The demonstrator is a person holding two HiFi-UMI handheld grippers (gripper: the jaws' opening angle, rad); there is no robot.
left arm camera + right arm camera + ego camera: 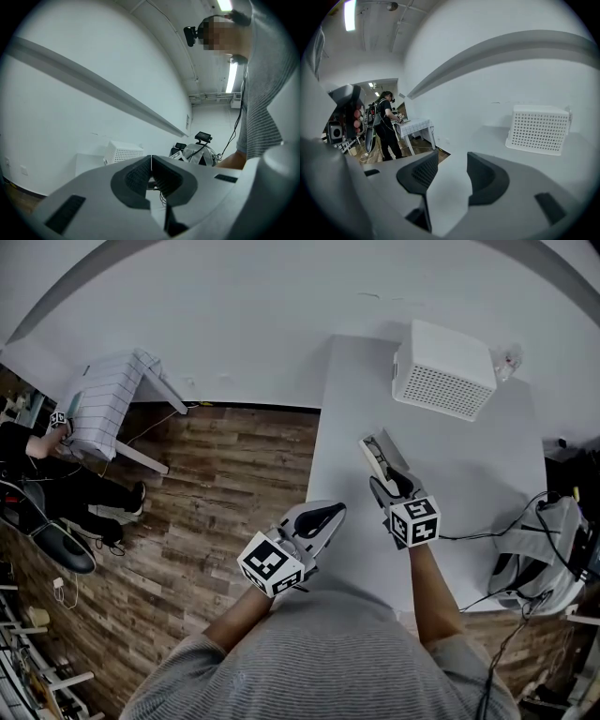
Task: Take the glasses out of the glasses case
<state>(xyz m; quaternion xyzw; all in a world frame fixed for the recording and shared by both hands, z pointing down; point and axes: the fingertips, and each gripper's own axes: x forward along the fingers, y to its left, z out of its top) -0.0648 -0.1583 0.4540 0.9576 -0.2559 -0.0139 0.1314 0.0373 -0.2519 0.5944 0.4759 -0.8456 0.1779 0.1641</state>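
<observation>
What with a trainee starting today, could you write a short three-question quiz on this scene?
1. True or false: the left gripper has its jaws closed together with nothing between them.
2. Multiple choice: what lies between the jaws of the right gripper?
A) a glasses case
B) nothing, only bare table beyond them
C) a cable
3. Fill in: the white perforated thing at the table's far end is a ____.

Key: 1 true; 2 B; 3 basket.
</observation>
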